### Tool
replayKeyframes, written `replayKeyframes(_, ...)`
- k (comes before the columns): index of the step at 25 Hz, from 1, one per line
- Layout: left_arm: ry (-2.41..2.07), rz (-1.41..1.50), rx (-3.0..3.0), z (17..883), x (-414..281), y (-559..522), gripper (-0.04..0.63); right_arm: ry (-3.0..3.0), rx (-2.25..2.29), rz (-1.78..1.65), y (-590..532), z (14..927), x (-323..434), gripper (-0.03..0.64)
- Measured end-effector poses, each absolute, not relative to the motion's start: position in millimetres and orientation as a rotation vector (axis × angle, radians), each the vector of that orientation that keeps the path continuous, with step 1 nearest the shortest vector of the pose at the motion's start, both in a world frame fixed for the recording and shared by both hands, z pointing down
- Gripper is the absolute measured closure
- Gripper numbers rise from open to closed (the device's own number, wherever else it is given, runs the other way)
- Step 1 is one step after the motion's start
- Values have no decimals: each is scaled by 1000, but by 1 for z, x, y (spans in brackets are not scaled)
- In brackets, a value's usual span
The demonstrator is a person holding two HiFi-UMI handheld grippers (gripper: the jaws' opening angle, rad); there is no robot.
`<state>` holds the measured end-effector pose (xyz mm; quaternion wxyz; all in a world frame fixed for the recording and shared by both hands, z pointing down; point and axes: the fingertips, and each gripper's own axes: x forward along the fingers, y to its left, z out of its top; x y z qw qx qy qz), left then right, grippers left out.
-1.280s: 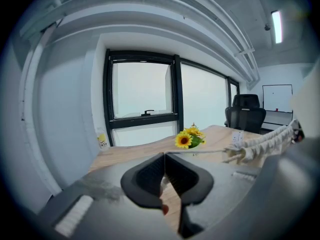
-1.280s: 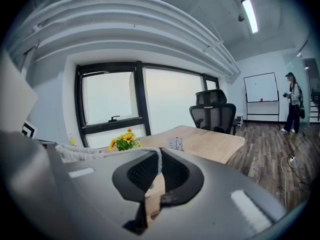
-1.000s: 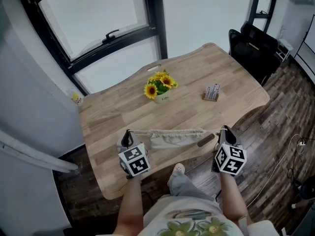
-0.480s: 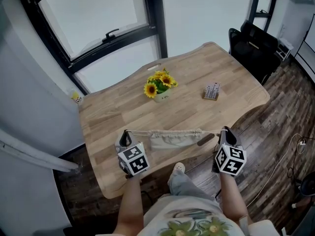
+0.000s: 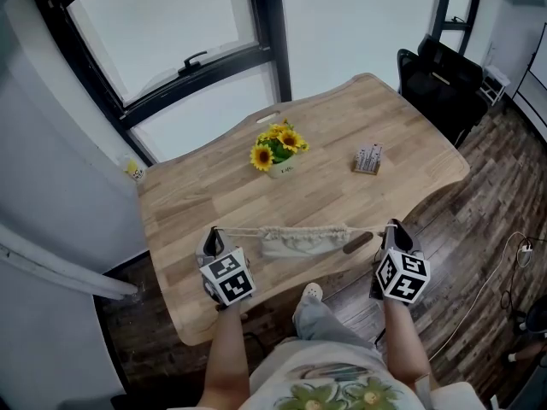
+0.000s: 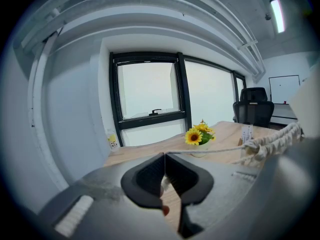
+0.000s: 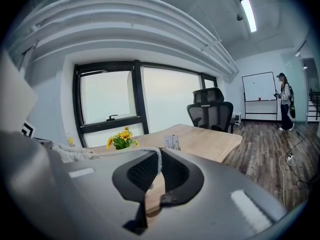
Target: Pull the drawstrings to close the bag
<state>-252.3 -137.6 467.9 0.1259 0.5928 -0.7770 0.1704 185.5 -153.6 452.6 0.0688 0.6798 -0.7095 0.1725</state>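
Observation:
A small cream cloth bag point(image 5: 303, 242) lies near the front edge of the wooden table point(image 5: 197, 186), its mouth gathered into tight pleats. A pale drawstring point(image 5: 244, 230) runs taut from the bag's left side into my left gripper point(image 5: 213, 238), which is shut on it. Another drawstring point(image 5: 373, 231) runs right into my right gripper point(image 5: 393, 229), shut on that cord too. In the left gripper view the cord point(image 6: 215, 150) leaves the closed jaws toward the knotted bag edge point(image 6: 272, 141). In the right gripper view the cord point(image 7: 125, 151) goes left from the closed jaws.
A pot of sunflowers point(image 5: 277, 150) stands mid-table and a small card stand point(image 5: 368, 160) sits to its right. A black office chair point(image 5: 444, 79) is beyond the table's right end. A window point(image 5: 171, 41) lies behind. A person point(image 7: 285, 101) stands far off at right.
My left gripper has moved a little further left, drawing its cord out longer. The right gripper has barely shifted.

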Motion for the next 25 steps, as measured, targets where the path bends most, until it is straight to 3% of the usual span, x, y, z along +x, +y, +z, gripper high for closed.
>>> replayKeyframes(25,-2252,457,1740,466,-270,-145,580,-2073,2110,495,-155,447,204,612)
